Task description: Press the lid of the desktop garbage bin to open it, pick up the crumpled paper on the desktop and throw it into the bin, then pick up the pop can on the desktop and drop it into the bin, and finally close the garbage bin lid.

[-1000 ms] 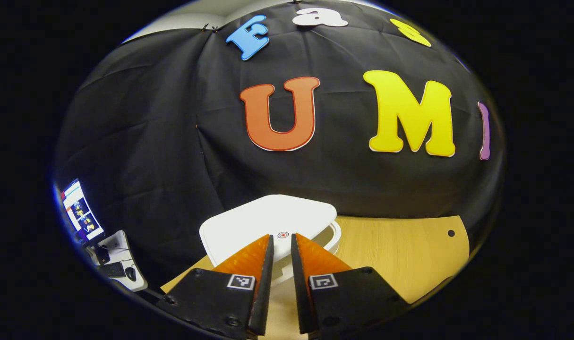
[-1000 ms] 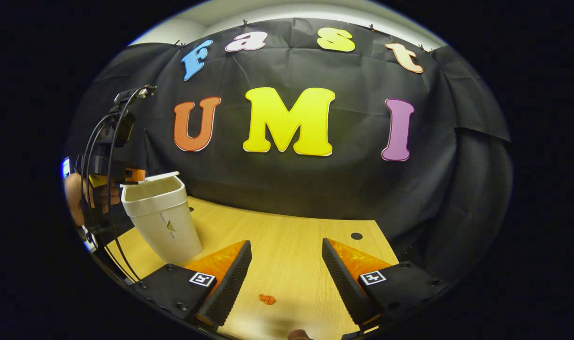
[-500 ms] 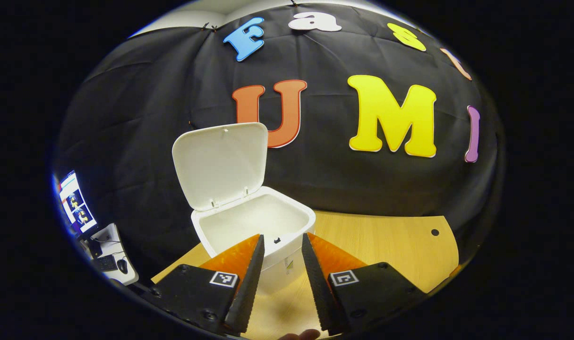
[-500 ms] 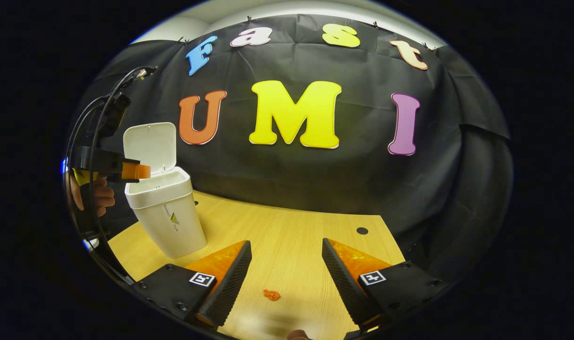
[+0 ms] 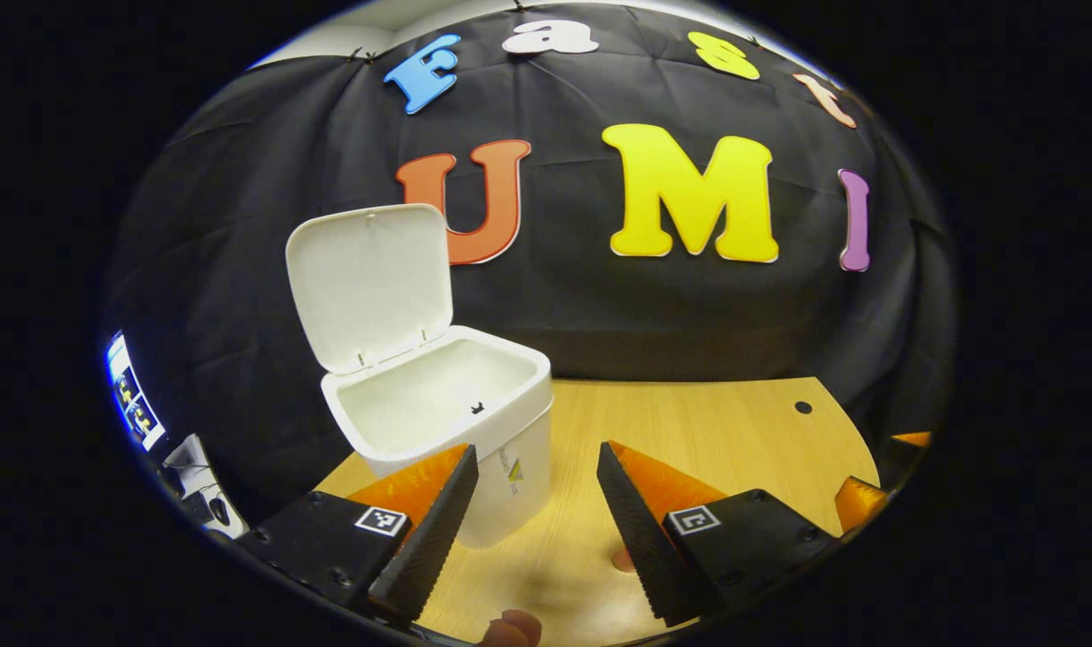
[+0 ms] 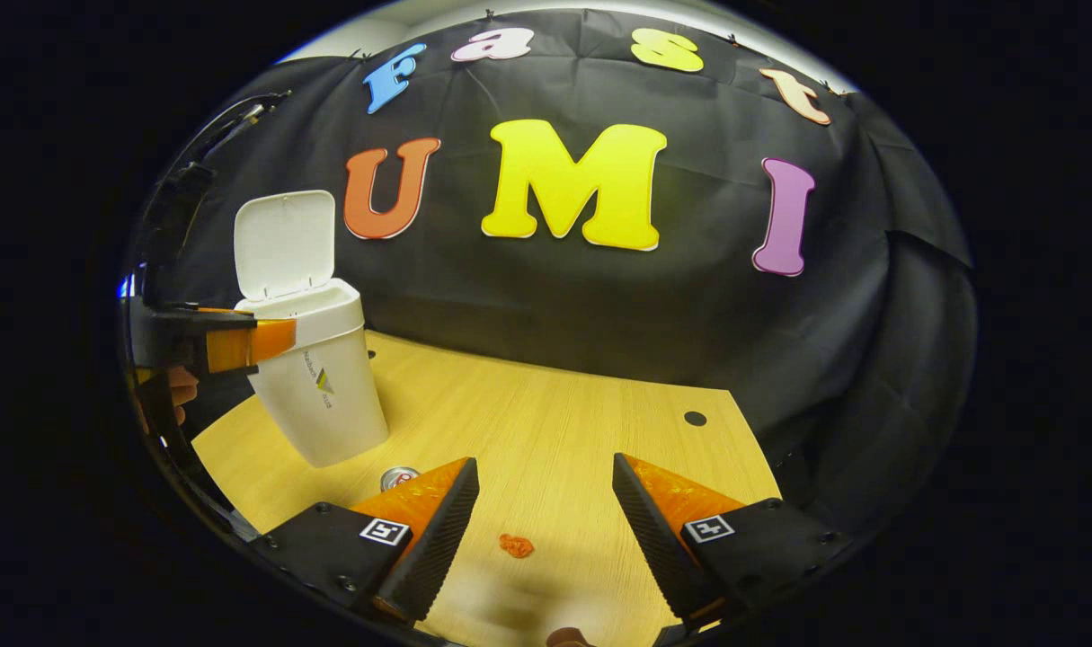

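Now the bin (image 5: 474,449) lid (image 5: 366,283) has popped upright, both claws gaping empty, freeing the right claw (image 6: 544,517) for the crumpled paper (image 6: 515,545) beside the bin.

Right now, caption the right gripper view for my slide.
Open right gripper over crumpled paper; white bin, lid up, stands left.

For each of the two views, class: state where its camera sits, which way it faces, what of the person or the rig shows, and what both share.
Left gripper view: rides on the left gripper, faces the open bin close ahead; a fingertip at the bottom edge.
Right gripper view: rides on the right gripper, faces along the table over the crumpled paper; the left gripper at far left.
Shared: bin, raised lid, table.
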The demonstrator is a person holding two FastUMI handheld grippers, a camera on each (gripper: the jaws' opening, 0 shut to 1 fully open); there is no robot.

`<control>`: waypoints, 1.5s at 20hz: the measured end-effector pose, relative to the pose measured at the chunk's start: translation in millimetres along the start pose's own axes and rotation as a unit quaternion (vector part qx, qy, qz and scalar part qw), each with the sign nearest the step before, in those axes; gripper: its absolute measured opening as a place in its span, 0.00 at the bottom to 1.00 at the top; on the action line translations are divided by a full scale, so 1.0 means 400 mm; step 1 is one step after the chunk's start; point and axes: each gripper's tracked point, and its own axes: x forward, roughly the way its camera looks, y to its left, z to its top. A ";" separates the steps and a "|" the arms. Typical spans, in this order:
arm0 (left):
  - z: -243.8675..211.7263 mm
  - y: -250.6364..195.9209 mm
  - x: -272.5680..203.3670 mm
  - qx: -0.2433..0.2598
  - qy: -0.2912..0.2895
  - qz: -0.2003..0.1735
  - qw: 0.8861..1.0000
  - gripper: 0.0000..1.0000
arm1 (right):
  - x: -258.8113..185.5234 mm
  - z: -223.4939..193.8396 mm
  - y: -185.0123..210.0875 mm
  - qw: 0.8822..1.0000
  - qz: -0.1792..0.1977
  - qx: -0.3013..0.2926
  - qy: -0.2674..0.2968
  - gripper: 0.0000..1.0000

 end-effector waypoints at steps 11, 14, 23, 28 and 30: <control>-0.205 -0.011 0.003 0.010 0.064 -0.037 0.997 0.97 | 0.132 -0.160 0.047 0.995 -0.001 -0.027 0.092 0.95; -0.230 -0.021 -0.002 0.005 0.076 -0.053 0.996 0.97 | 0.175 -0.224 0.070 0.992 0.004 -0.031 0.126 0.95; -0.243 -0.040 -0.001 0.049 0.056 -0.086 0.993 0.97 | 0.253 -0.438 0.116 0.966 0.011 -0.034 0.255 0.95; -0.285 -0.026 0.014 0.037 0.079 -0.085 0.993 0.97 | 0.266 -0.517 0.105 0.945 0.010 -0.036 0.324 0.95; -0.304 -0.013 0.015 0.036 0.086 -0.079 0.993 0.98 | 0.275 -0.525 0.097 0.939 0.010 -0.042 0.342 0.95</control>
